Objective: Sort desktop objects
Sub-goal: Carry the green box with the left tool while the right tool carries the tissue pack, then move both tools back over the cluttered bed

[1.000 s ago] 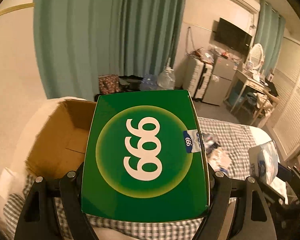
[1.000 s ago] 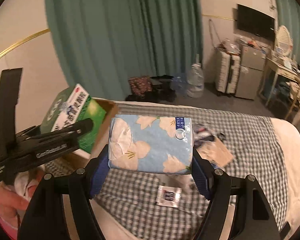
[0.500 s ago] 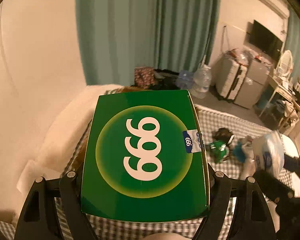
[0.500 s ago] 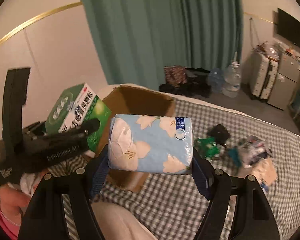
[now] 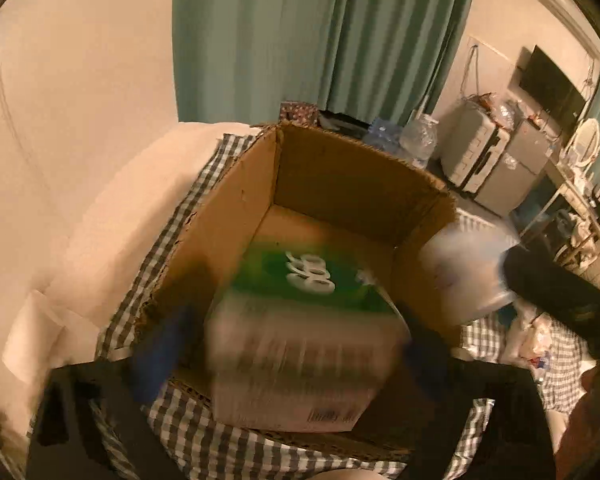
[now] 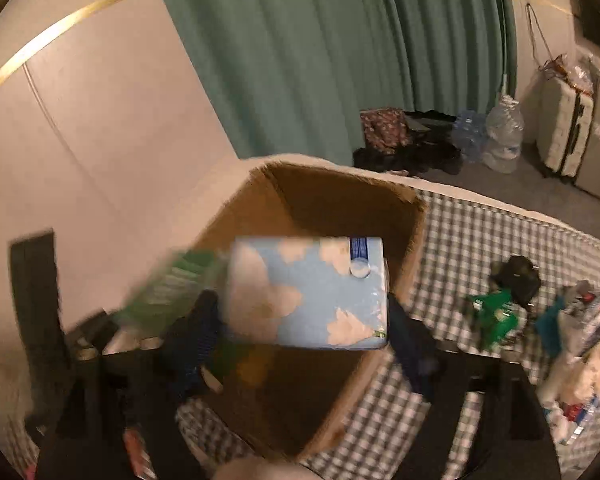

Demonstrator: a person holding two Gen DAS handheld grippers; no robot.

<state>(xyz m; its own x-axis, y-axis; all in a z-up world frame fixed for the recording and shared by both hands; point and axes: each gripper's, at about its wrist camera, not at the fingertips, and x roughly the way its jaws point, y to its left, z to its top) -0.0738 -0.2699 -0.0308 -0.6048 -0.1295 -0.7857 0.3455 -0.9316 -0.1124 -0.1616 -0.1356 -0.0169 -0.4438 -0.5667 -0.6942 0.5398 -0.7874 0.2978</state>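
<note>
While both claws hang over the cardboard box [image 5: 340, 184] on the bed, we're letting go: left claw [image 5: 288, 344] jaws opening around the green carton [image 5: 300, 340], right claw [image 6: 304, 320] opening around the tissue pack [image 6: 308, 292]. Carton looks stiff and light, best gripped by its flat sides. Pack's squishy, slick wrapper, so pinch mid-body.

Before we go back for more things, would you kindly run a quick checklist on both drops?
1. Cardboard box open on top: ok.
2. Green box over the opening: ok.
3. Left hand-held gripper opening, green box between its fingers; fully released: cannot tell, blurred.
4. Tissue pack over the cardboard box: ok.
5. Right hand-held gripper opening, pack between its fingers; fully released: cannot tell.
6. More items left on the checked cloth: ok.
</note>
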